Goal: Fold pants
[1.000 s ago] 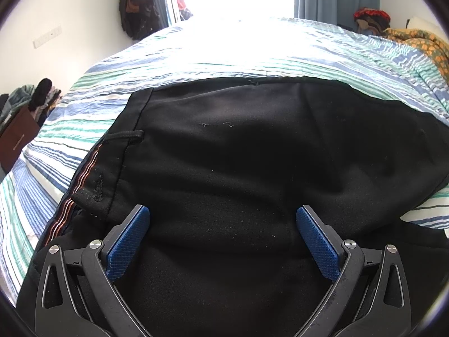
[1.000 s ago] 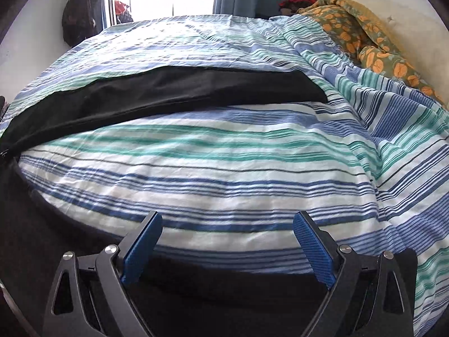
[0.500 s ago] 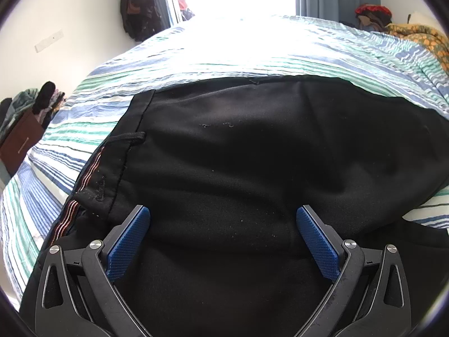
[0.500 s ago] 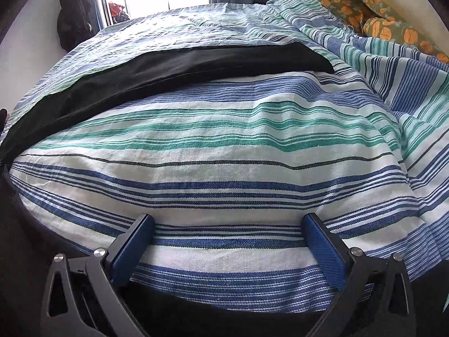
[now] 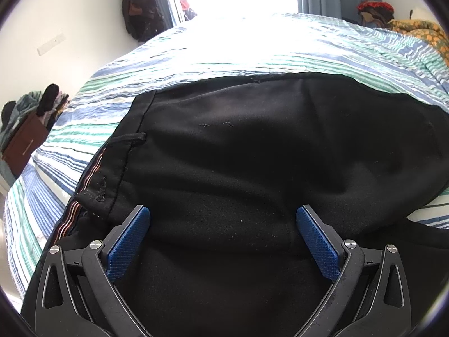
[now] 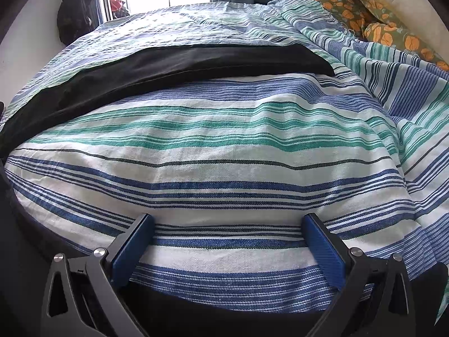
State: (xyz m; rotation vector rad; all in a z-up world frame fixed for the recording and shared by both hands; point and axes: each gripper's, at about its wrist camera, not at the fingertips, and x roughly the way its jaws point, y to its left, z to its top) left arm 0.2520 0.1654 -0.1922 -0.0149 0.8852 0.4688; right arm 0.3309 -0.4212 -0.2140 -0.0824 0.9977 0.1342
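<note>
Left wrist view: black pants [image 5: 252,168], no readable label.

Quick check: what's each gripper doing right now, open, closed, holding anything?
Left gripper: open, holding nothing, over the black pants.
Right gripper: open, holding nothing, over the striped bedspread.
</note>
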